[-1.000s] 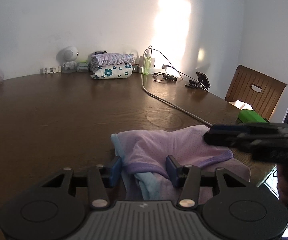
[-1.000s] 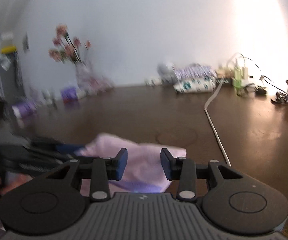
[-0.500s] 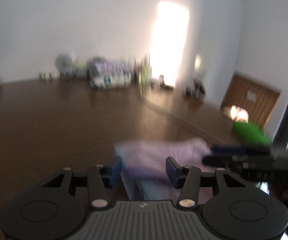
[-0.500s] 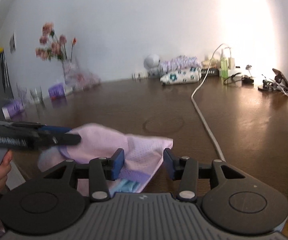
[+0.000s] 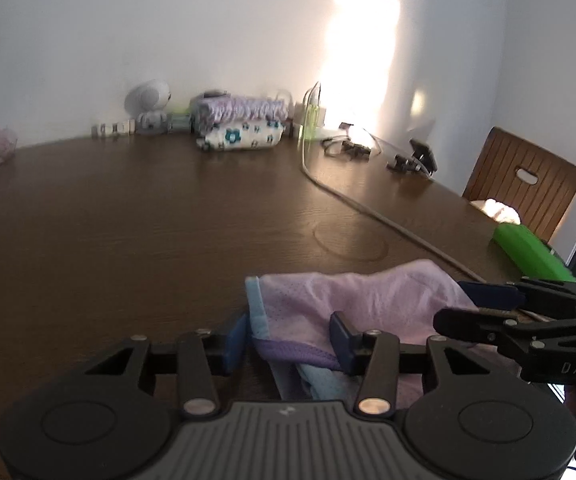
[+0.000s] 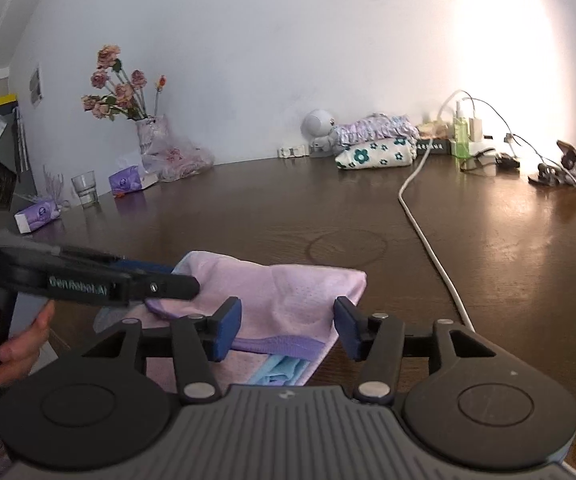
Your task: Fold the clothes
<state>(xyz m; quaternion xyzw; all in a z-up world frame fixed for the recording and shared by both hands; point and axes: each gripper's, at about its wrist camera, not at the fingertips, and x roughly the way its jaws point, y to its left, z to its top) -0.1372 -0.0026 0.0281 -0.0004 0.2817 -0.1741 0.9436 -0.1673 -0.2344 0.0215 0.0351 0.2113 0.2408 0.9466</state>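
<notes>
Left claw (image 5: 288, 342) closing, our garment (image 5: 352, 304) between its jaws, pads not yet pressing. Right claw (image 6: 288, 330) opening over the same cloth, released. Garment lies at counter (image 5: 128, 220) edge. Only right view shows flowers (image 6: 122, 88); only left shows chair (image 5: 528, 176).

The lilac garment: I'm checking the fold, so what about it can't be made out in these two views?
- Near edge of the lilac garment: left wrist view, hidden behind the left tool.
- Its left part: right wrist view, covered by the left tool.
- Blue layer underneath: only a strip shows; the right tool hides the rest.
</notes>
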